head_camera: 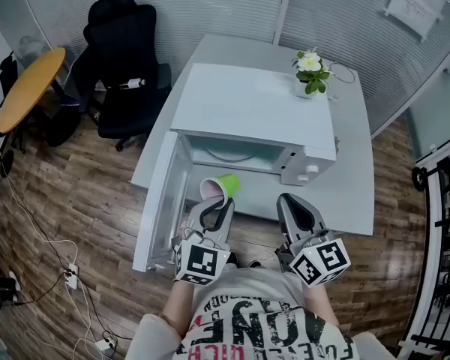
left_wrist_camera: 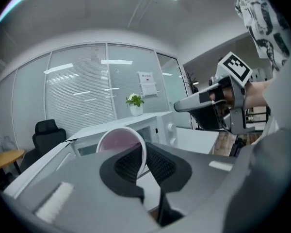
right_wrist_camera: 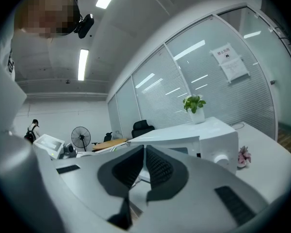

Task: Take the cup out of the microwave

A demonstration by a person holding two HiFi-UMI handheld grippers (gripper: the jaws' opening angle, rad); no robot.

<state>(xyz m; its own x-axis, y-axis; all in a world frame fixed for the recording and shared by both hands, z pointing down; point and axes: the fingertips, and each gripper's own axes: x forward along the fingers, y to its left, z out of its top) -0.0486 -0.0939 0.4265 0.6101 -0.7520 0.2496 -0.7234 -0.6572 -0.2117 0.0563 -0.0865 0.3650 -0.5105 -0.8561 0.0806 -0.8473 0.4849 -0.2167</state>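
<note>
A green cup (head_camera: 223, 186) with a pink inside hangs tilted on its side just in front of the white microwave (head_camera: 255, 111), over the table's front edge. My left gripper (head_camera: 214, 205) is shut on its rim; in the left gripper view the wall of the cup (left_wrist_camera: 117, 141) is pinched between the two black pads of this gripper (left_wrist_camera: 144, 161). The microwave door (head_camera: 159, 201) stands swung open to the left, and the glass turntable (head_camera: 232, 154) inside is bare. My right gripper (head_camera: 291, 202) is level beside the left one, jaws shut on nothing (right_wrist_camera: 144, 166).
The white table (head_camera: 352, 163) carries a potted flower (head_camera: 310, 72) behind the microwave. A black office chair (head_camera: 127, 58) and a round wooden table (head_camera: 30, 88) stand at the left. Cables (head_camera: 67, 276) lie on the wooden floor.
</note>
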